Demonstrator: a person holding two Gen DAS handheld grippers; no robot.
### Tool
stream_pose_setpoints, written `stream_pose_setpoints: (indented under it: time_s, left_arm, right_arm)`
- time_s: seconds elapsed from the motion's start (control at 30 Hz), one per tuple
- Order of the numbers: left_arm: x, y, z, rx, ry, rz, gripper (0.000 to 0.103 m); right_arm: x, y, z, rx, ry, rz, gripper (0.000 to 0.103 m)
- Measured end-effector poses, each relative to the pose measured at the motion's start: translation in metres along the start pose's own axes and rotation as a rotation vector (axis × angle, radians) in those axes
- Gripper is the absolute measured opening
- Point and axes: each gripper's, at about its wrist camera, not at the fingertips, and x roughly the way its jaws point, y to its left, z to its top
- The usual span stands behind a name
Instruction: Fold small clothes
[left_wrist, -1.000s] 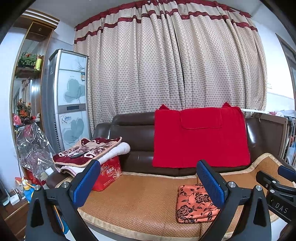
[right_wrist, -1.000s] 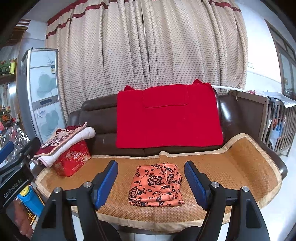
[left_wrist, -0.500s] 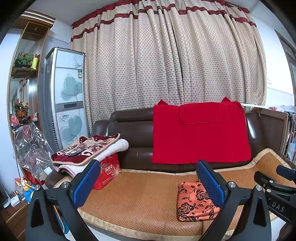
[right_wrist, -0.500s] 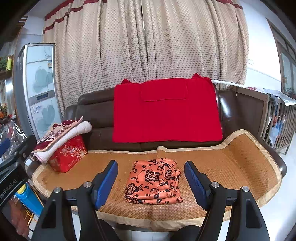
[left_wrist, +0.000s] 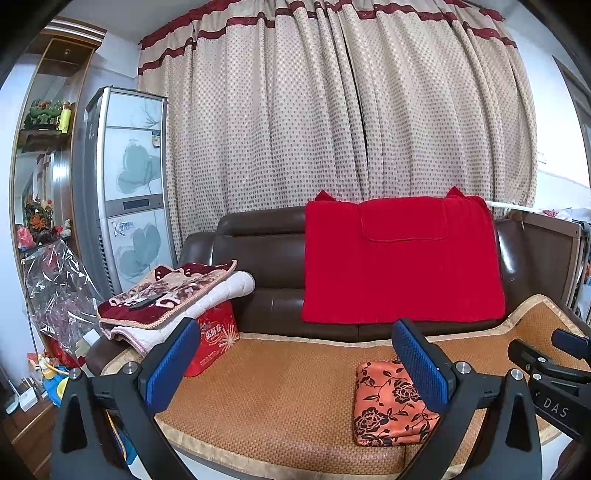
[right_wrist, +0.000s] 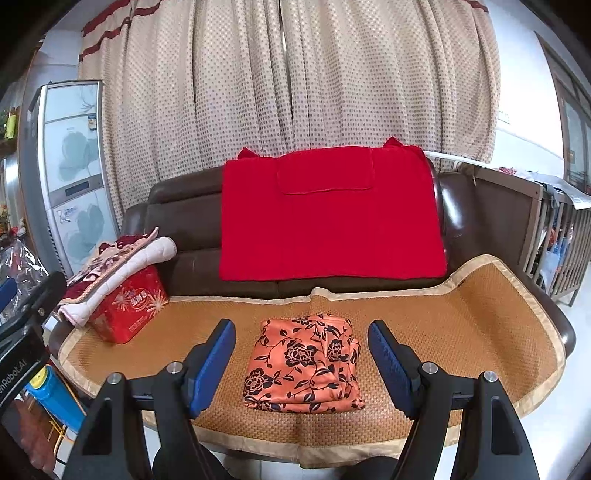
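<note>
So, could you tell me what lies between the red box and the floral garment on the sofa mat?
Only bare mat separates the red box from the floral garment, clearest in the right wrist view.

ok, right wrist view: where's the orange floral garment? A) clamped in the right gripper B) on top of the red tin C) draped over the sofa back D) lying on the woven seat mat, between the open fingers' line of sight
D: the orange floral garment lies folded on the woven seat mat, ahead of the open, empty right gripper.

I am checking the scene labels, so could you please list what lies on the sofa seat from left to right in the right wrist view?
Folded blankets on the red box → orange floral garment.
</note>
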Motion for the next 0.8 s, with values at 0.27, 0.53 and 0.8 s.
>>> stream_pose_setpoints:
  time_s: [0.27,0.53,0.8]
  left_arm:
    - [0.022,-0.001,0.001,-0.007,0.024,0.009,0.103]
    - [0.044,-0.002,0.0,-0.019,0.059,0.032,0.103]
    - [0.071,-0.017,-0.004,-0.012,0.097,0.004,0.103]
  right_arm:
    - [0.021,0.009,0.007,-0.02,0.024,0.005,0.078]
    - [0.047,0.017,0.015,-0.039,0.035,0.021,0.078]
    - [0.081,0.012,0.014,-0.036,0.071,0.037,0.078]
